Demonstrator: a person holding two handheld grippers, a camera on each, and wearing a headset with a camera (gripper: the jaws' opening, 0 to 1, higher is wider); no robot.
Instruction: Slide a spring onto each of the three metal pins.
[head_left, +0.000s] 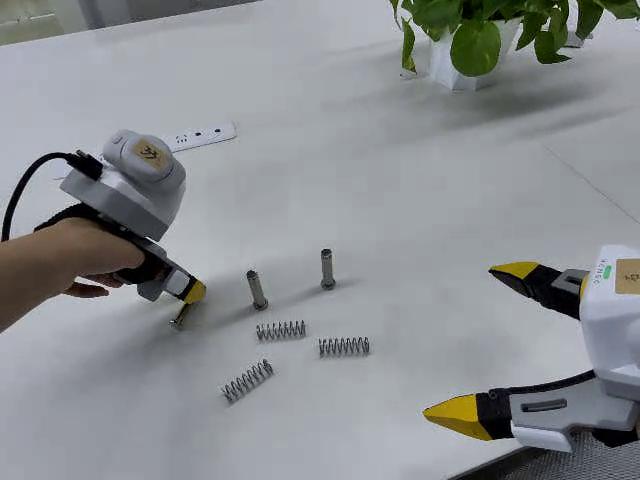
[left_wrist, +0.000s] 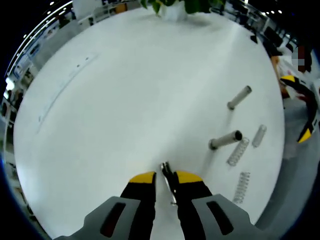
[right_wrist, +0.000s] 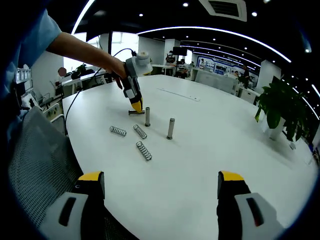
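My left gripper (head_left: 190, 293) (left_wrist: 165, 178) is down at the white table, jaws nearly together, shut on a thin metal pin (head_left: 180, 319) (left_wrist: 170, 187) that lies tilted at its tips. To its right, two more pins (head_left: 257, 290) (head_left: 327, 269) stand upright. In front of them three springs (head_left: 281, 330) (head_left: 344, 346) (head_left: 247, 381) lie loose on the table. The right gripper (head_left: 485, 345) (right_wrist: 160, 176) hovers at the near right, wide open with nothing between its jaws, well away from the pins (right_wrist: 147, 116) and springs (right_wrist: 139, 131).
A potted plant (head_left: 470, 40) stands at the far right of the table (head_left: 380, 170). A white power strip (head_left: 200, 136) lies at the far left. A black cable (head_left: 25, 190) trails from the left gripper. A mesh chair (right_wrist: 40, 165) sits by the table's near edge.
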